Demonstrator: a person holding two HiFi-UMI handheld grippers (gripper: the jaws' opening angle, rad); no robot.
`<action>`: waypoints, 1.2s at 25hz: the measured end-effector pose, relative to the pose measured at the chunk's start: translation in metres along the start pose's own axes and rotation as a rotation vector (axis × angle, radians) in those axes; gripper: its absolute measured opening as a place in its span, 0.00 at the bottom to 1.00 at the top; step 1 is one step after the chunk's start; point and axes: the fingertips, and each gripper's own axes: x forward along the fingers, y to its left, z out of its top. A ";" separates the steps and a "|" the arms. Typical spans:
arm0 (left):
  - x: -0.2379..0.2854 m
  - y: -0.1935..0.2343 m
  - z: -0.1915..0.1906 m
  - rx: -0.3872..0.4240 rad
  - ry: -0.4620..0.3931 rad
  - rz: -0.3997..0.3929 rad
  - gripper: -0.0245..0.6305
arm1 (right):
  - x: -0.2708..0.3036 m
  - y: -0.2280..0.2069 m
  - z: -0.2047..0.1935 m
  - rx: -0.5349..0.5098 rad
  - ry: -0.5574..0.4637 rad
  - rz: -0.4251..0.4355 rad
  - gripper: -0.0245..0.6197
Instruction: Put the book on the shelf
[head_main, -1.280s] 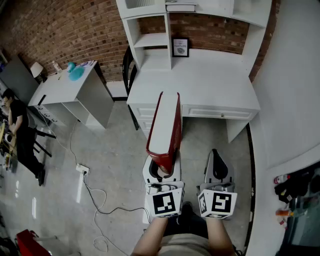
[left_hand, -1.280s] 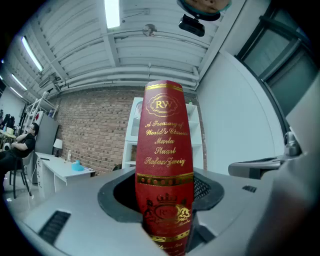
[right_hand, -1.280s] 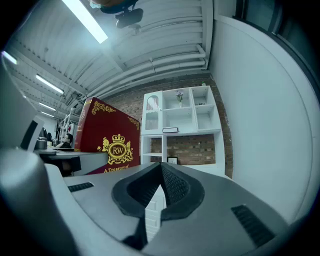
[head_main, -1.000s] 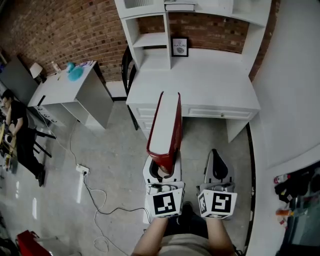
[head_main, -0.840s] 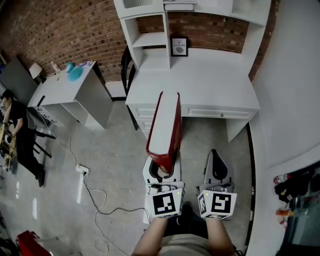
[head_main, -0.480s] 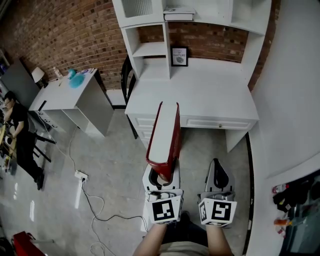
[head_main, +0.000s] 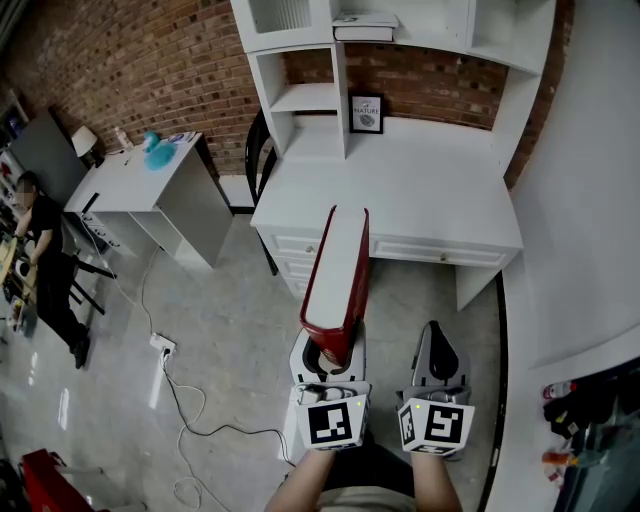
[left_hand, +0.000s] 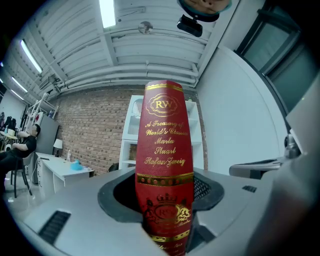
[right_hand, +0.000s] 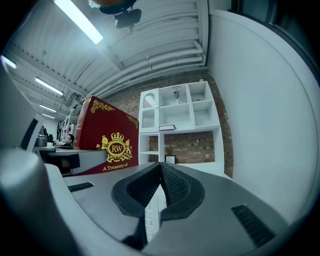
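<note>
One red book (head_main: 338, 265) stands clamped at its lower end in the left tool (head_main: 328, 350), spine toward that tool's camera, above the floor (head_main: 230, 330) before the white counter (head_main: 420, 180). The right tool (head_main: 437, 345) is closed, empty. Perhaps two more books (head_main: 365, 26) lie on the shelf (head_main: 430, 38).

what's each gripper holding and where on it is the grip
The left gripper holds the red book, clamped at the lower end of its spine. The right gripper is shut on nothing.
</note>
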 end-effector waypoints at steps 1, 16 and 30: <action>0.002 0.000 -0.001 0.000 0.002 0.002 0.41 | 0.002 0.000 -0.001 0.001 0.002 0.001 0.06; 0.086 0.023 -0.024 -0.012 0.035 0.002 0.41 | 0.085 -0.016 -0.012 -0.004 0.037 -0.020 0.06; 0.183 0.052 -0.025 -0.015 0.032 -0.024 0.41 | 0.188 -0.020 -0.007 -0.011 0.048 -0.044 0.06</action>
